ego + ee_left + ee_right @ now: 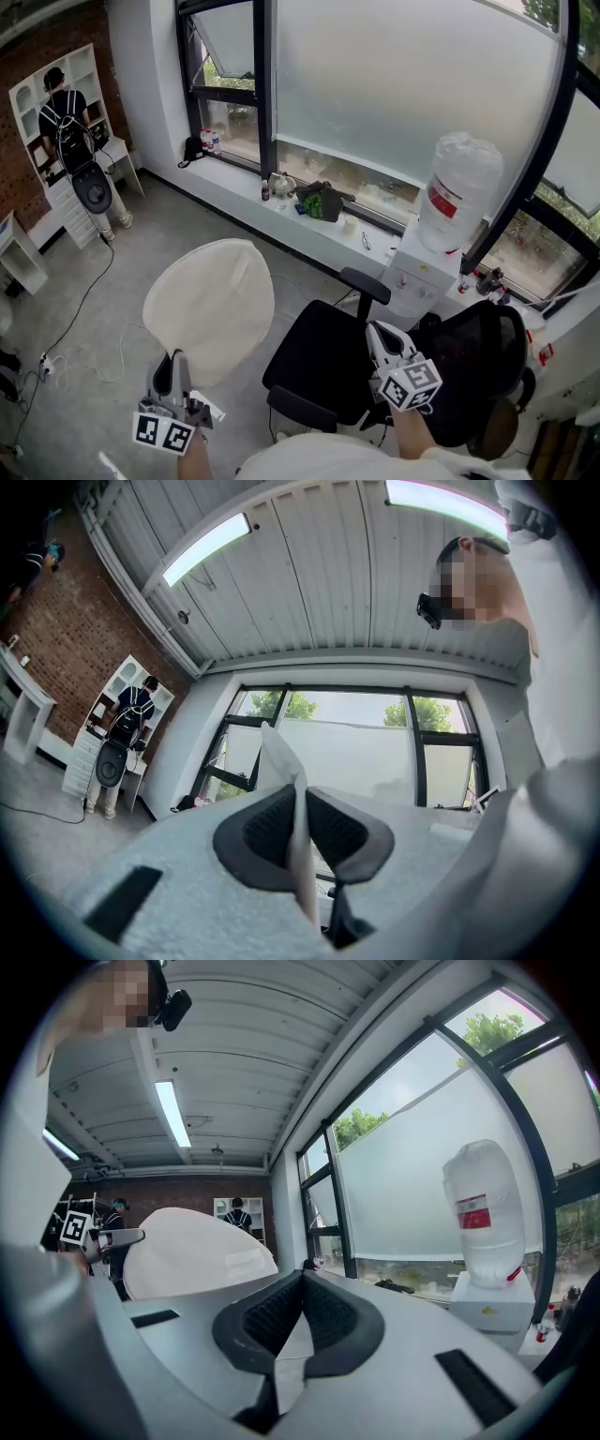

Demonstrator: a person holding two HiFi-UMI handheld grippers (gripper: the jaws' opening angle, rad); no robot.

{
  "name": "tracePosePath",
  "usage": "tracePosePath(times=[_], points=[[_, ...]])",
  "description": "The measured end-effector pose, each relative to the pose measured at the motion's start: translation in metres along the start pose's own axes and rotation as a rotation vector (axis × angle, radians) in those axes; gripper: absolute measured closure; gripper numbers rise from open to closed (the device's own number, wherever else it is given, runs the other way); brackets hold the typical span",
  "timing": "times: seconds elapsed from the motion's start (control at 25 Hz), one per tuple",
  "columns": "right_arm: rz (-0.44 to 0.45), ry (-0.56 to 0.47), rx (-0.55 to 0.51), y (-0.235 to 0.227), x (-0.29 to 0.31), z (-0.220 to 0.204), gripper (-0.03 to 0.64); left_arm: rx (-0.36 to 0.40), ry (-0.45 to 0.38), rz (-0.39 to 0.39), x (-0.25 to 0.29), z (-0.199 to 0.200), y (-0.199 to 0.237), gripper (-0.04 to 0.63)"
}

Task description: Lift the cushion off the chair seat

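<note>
From the head view, the 1 cream cushion (211,305) hangs in the air to the left of the 1 black office chair, well clear of its bare seat (323,361), so the lift itself looks done and I judge this to be the carry-away stage. The left claw (176,373) grips the cushion by its lower edge, while the right claw (382,336) sits over the seat's right side with nothing in it. 1 big water jug (459,192) stands on a dispenser by the window, and 1 person (66,122) stands at the far shelves. In the left gripper view, the left claw (302,827) is clamped tight on a thin fold of the cushion's fabric (279,761), which sticks up between the pads. In the right gripper view, the right claw (300,1309) is closed on itself, tips meeting, and the cushion (192,1251) shows off to its left. Next, I'd guess, the cushion needs a place to be set down, kept pinched until it rests.
</note>
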State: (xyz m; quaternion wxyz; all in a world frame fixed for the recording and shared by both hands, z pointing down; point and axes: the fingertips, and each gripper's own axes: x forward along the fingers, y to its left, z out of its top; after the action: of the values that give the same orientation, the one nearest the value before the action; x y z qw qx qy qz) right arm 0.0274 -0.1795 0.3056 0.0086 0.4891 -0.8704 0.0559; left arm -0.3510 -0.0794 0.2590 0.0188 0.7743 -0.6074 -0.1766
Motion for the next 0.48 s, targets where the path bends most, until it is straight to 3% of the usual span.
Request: tracePosePath(times=[0.48], points=[[0.003,0.022,-0.002,0.004,-0.007,-0.009,0.615,-0.024,-0.002,-0.010,-0.011,-0.003,-0.009,0.558]])
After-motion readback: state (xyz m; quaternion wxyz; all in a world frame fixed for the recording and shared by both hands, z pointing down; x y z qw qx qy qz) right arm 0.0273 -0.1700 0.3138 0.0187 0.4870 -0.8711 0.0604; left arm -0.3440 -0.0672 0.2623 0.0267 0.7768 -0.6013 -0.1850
